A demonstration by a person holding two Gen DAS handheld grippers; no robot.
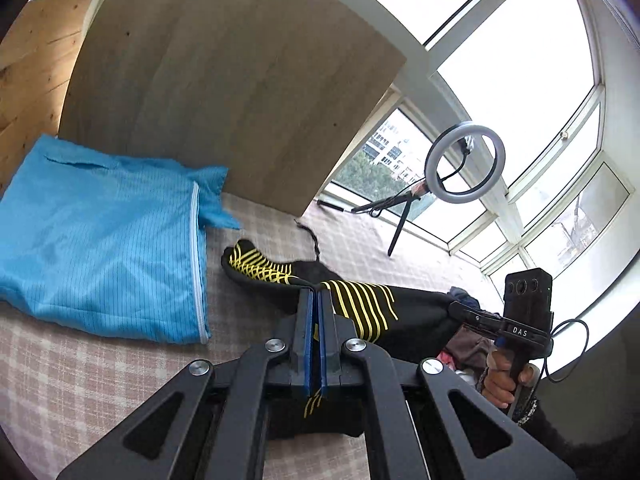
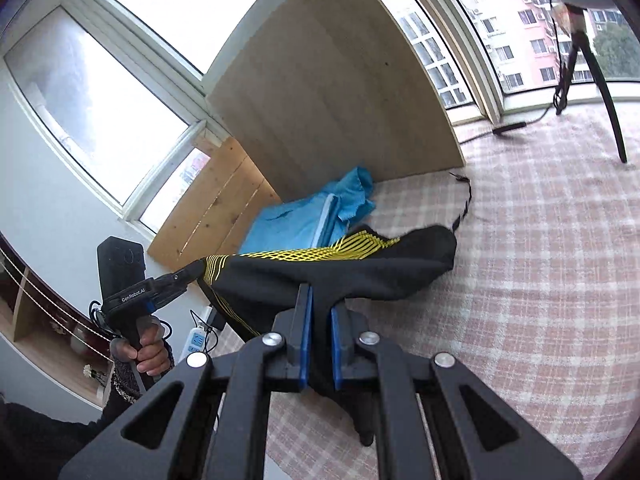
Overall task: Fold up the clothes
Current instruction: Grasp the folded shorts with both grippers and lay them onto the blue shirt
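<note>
Left tool (image 1: 316,294): clamped shut on a striped edge of the black garment (image 1: 416,312), cloth pinched between the blue pads.
Right tool (image 2: 319,294): closed on a thicker fold of the same garment, pads not quite meeting around the cloth.
Garment position: hung stretched between both tools above the bed (image 2: 540,280), far end with yellow stripes (image 1: 256,264) trailing toward the blue garment (image 1: 100,248).
Slip risk: thin pinch at the left edge judged likely to pull free if the tools were drawn further apart.
Snag risk: loose drawstring (image 2: 464,204) dangling off the far corner, judged liable to catch or end up trapped inside a fold.
Crowding risk: trailing end close to the blue garment, judged able to drag or rumple it when laid down.
Surface: pink and white checked bedcover, soft, probably creasing under the cloth.
Behind: pale wooden board (image 1: 240,80) upright at the bed's end.
Room: ring light on a tripod (image 1: 464,168) by wide windows (image 1: 520,60), buildings outside.
</note>
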